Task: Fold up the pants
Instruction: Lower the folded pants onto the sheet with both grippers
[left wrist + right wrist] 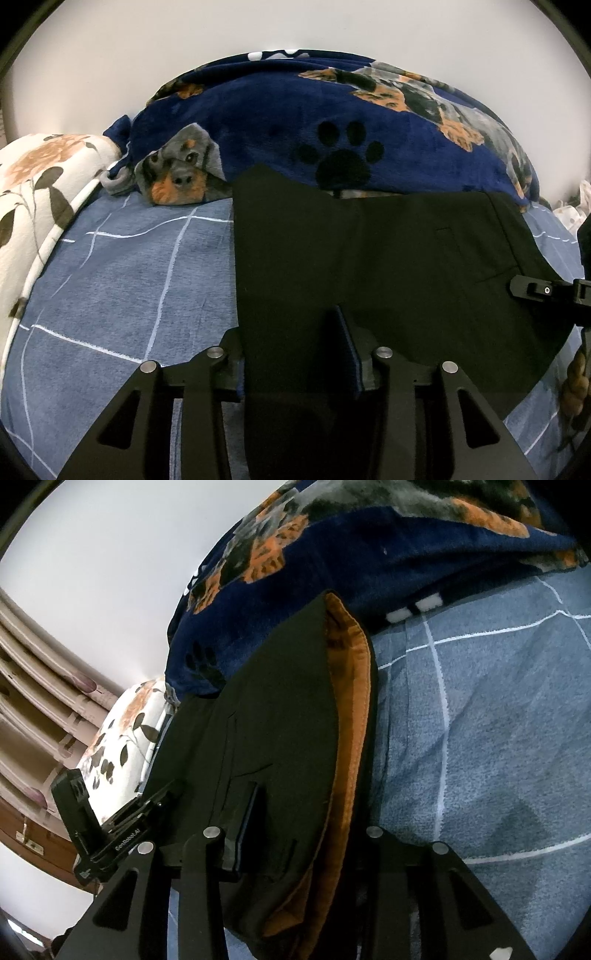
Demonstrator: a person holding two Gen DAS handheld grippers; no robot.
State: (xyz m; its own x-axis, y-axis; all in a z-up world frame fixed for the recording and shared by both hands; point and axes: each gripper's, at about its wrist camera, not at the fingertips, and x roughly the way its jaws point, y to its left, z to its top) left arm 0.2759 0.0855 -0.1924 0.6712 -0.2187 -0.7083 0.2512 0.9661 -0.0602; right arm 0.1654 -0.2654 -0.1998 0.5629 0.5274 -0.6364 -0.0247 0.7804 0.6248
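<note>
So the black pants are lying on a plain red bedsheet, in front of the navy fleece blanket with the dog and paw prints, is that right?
Not quite. The sheet under the black pants is not plain red: it is a blue bedsheet with thin white grid lines, as the left wrist view shows. The rest holds: the pants lie in front of the navy fleece blanket with dog and paw prints.

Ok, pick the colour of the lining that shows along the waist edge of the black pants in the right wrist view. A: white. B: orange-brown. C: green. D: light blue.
B: in the right wrist view the black pants lie folded on the blue checked sheet, and a band of orange-brown lining shows along their edge.
</note>
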